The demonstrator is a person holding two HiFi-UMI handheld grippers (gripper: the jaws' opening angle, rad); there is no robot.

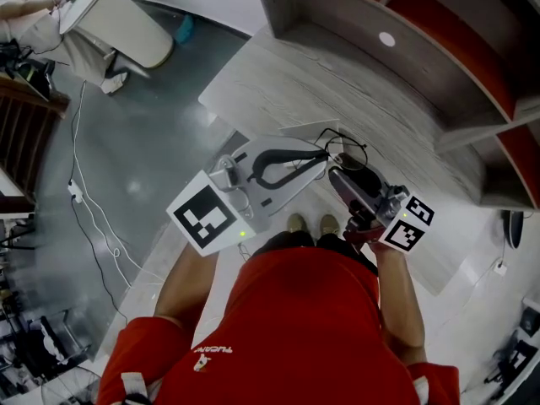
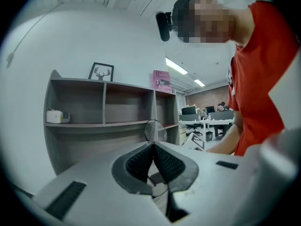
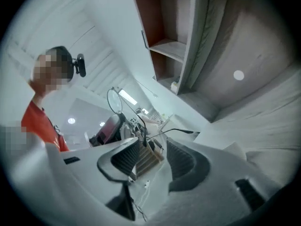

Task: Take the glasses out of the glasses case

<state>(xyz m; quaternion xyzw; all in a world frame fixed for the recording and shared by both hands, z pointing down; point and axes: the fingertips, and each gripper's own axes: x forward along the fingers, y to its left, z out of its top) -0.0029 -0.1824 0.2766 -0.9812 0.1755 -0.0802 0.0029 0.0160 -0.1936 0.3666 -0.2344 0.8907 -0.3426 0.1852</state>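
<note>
- Left gripper: jaws closed, with the wire rim of the glasses nipped at their tips. One round lens stands upright just above the pads. The gripper is raised in front of the person's chest, probably so that the frame hangs free of everything below.
- Glasses: in mid-air between the two grippers, above the near edge of the table and touching no surface. By this reading they are already out of the case.
- Orientation of the glasses: the long axis appears to run across the person's front, from the left gripper's tips toward the right gripper. One temple is unfolded and points away over the right gripper's far jaw. The lens stands on edge rather than lying flat.
- Right gripper: jaws apart. The hinge end of the frame lies between them, but neither pad presses on it. It is held close and level with the frame, apparently to steady or receive it.
- Dark reddish body: it lies beyond the right gripper's jaws and may be the glasses case. This cannot be confirmed.
</note>
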